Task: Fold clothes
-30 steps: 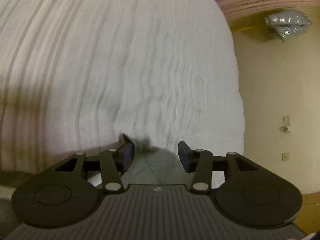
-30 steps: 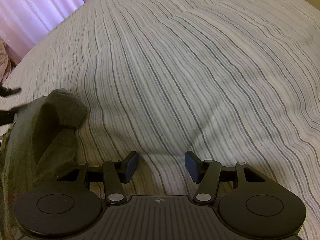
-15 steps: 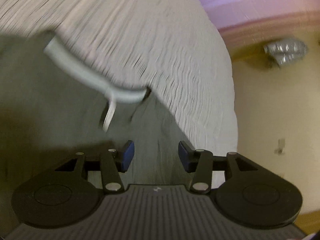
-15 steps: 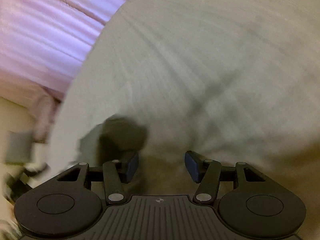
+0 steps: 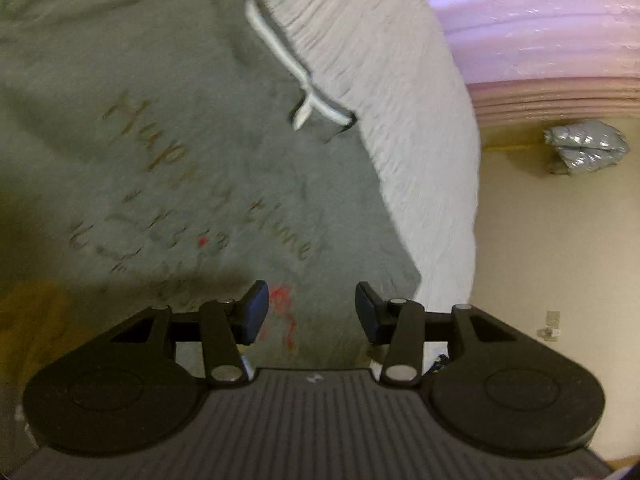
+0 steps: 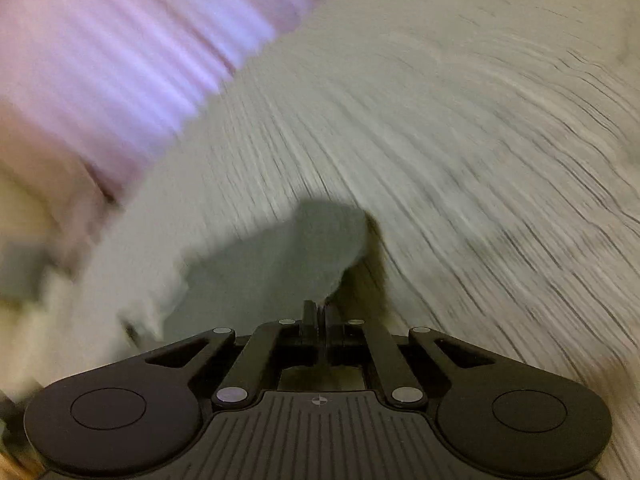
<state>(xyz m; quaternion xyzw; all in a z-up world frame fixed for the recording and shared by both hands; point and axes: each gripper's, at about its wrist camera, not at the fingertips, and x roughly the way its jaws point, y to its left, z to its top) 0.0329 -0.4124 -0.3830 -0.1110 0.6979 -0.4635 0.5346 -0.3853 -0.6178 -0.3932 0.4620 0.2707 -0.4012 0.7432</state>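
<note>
Your right gripper (image 6: 318, 316) had its fingers pinched on the grey sweatshirt's (image 5: 180, 152) edge to lift it off the bed (image 6: 460, 128); your left gripper (image 5: 308, 312) hovered wide, empty.

Motion blur smears the striped bedspread (image 6: 460, 140) and the pink curtain (image 6: 120, 60) behind it, while the grey-green garment (image 5: 140, 140) upon it runs off the left edge.

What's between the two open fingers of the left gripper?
Only the grey-green shirt lying beneath, with a red print; the left gripper pinches nothing, the left wrist view shows.
</note>
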